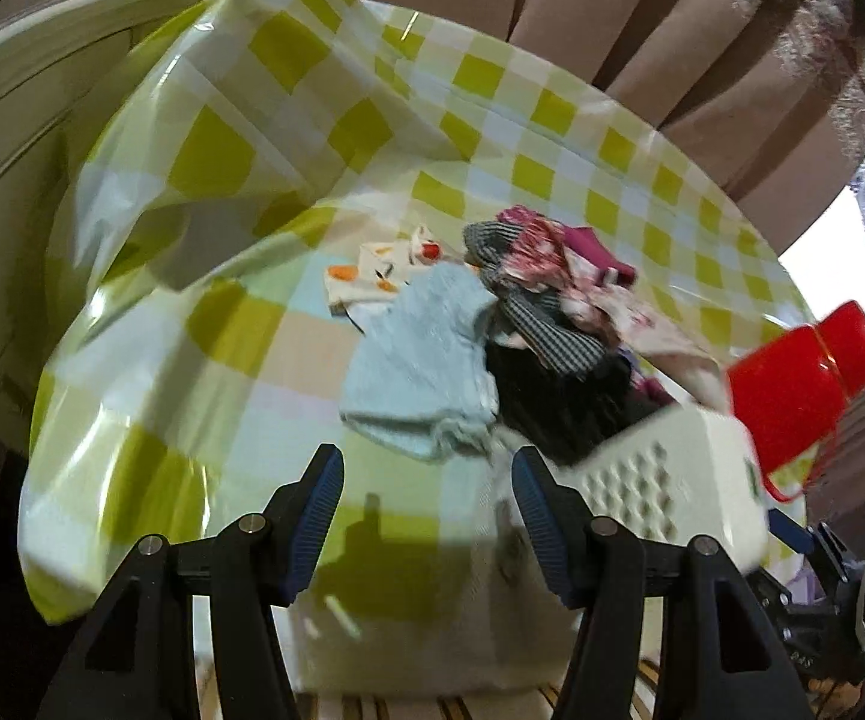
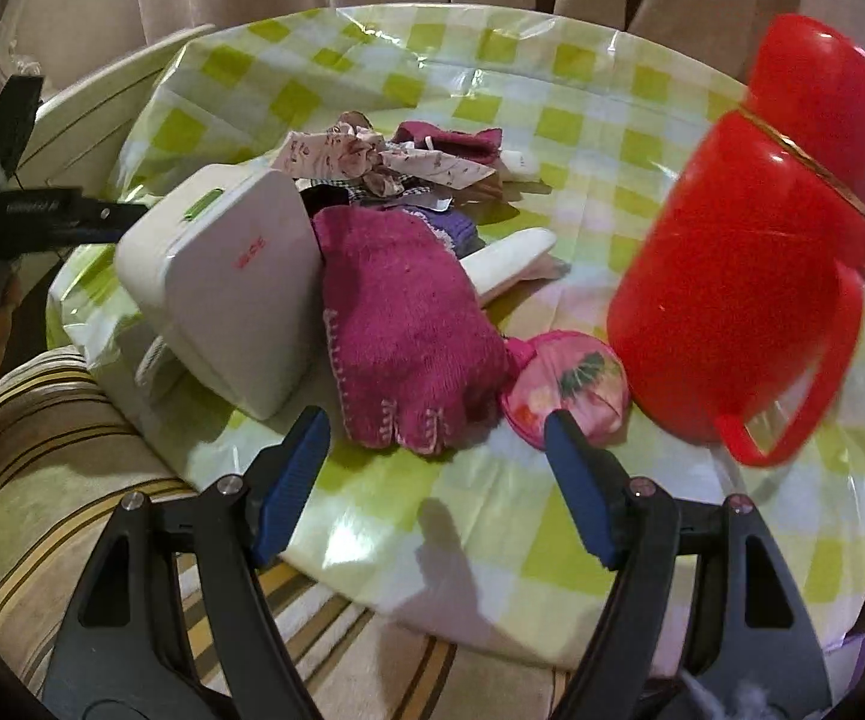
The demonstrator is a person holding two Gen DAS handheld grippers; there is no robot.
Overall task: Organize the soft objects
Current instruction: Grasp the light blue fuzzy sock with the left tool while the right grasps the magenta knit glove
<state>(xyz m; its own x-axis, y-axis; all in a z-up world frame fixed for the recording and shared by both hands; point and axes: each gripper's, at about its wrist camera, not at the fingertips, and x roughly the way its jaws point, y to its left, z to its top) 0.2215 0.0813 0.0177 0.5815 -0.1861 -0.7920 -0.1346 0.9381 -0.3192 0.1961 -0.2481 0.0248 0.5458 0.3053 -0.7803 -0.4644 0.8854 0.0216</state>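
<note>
Between left gripper [image 1: 426, 516] fingers: nothing held, 2 blue pads wide apart, over tablecloth [image 1: 150, 372]. Just ahead lies a pale blue cloth [image 1: 420, 360], touching a heap of clothes [image 1: 552, 312] w/ a striped piece and a floral piece. White box [image 1: 660, 480] sits tilted to the right, near the heap. Red flask [image 1: 804, 384] beyond box, at table edge.

Right gripper [image 2: 438, 444]: fingers wide, empty, above table's near edge. Directly ahead, a magenta knit [image 2: 414, 336] leans against the box [image 2: 228, 288]; a pink round pouch [image 2: 570, 384] touches knit's right side. Flask [image 2: 750, 228] stands right of pouch. Frames are motion-blurred.
</note>
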